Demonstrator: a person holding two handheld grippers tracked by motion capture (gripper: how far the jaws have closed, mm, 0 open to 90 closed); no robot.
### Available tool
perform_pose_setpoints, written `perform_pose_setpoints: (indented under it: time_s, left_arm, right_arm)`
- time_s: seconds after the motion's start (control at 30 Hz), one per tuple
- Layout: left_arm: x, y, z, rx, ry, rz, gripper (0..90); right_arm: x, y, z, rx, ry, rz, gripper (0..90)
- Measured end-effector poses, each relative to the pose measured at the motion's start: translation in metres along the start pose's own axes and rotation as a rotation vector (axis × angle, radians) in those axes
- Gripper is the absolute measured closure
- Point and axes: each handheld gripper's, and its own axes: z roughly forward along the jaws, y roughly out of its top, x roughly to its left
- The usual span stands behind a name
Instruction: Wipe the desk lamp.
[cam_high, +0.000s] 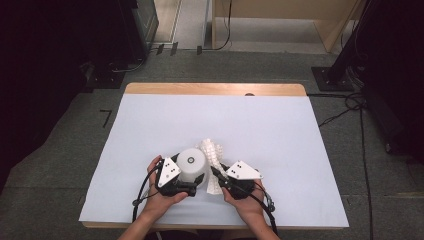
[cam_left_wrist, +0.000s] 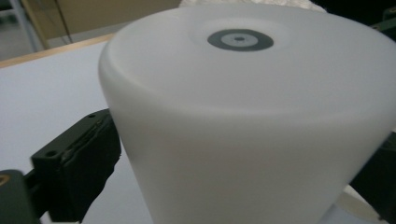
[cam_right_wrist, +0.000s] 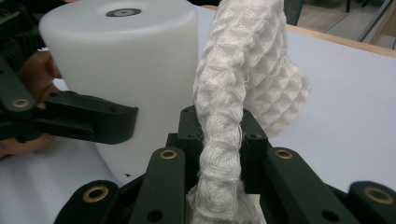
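Cloth, white and waffle-textured, stands pinched between the pressed-together jaws of the right hand-held gripper, its twisted length running straight up and away from the jaws. Just to that gripper's left, touching or nearly so, stands the white cylinder on the tabletop, its long axis upright. The left hand-held gripper clamps the cylinder's lower wall on both sides. The cylinder's base and the cloth's lower end are hidden behind the jaws.
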Motion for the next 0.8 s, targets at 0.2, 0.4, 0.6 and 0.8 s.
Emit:
perform_pose_setpoints:
  time_s: [0.2,0.4,0.6,0.8]
  left_arm:
    - [-0.014,0.001,-0.001,0.004,0.09,-0.011,0.8]
    - [-0.004,0.001,-0.004,-0.018,0.035,-0.018,8.5]
    - [0.024,0.007,-0.015,-0.085,-0.076,-0.112,8.7]
    - [0.023,0.009,-0.017,-0.087,-0.137,-0.099,8.8]
  right_arm:
    - [-0.007,-0.002,0.0,0.002,-0.01,0.022,76.3]
    - [-0.005,-0.003,0.001,0.009,-0.003,0.015,76.3]
    - [0.004,-0.005,0.007,0.035,0.026,0.0,76.3]
    - [0.015,-0.005,0.011,0.044,0.043,-0.033,76.3]
